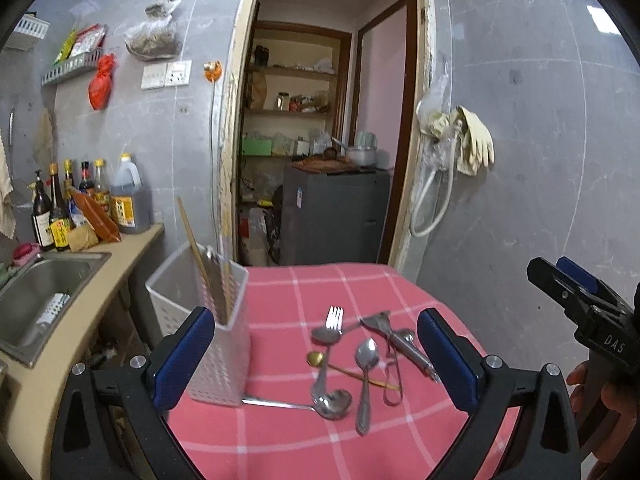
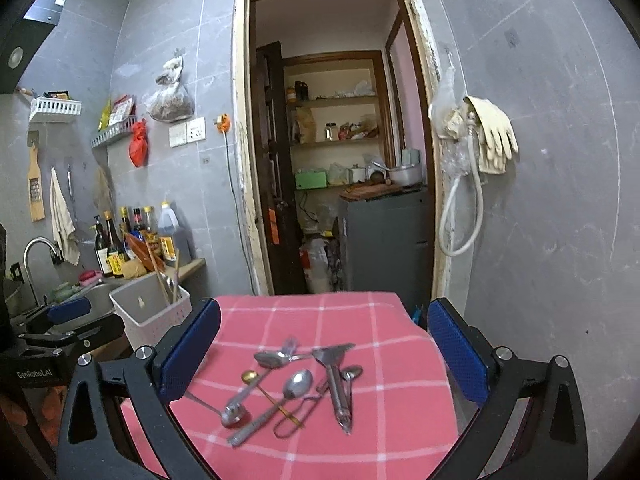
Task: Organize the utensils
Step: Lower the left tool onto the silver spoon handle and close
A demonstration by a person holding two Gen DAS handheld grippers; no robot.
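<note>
Left wrist view: chopsticks (image 1: 192,236) already in white holder (image 1: 216,344) at the pink cloth's (image 1: 280,452) left edge; fork (image 1: 334,317), spoons, ladle (image 1: 334,402) etc. loose mid-cloth, unsorted. Left gripper (image 1: 316,360) & right gripper (image 2: 324,352) both wide apart, empty.

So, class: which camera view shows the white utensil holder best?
The left wrist view. There the white utensil holder stands close and large on the pink checked tablecloth, its perforated wall and the chopsticks inside it clear, though one left finger overlaps its near corner. The right wrist view shows it smaller and farther off.
</note>
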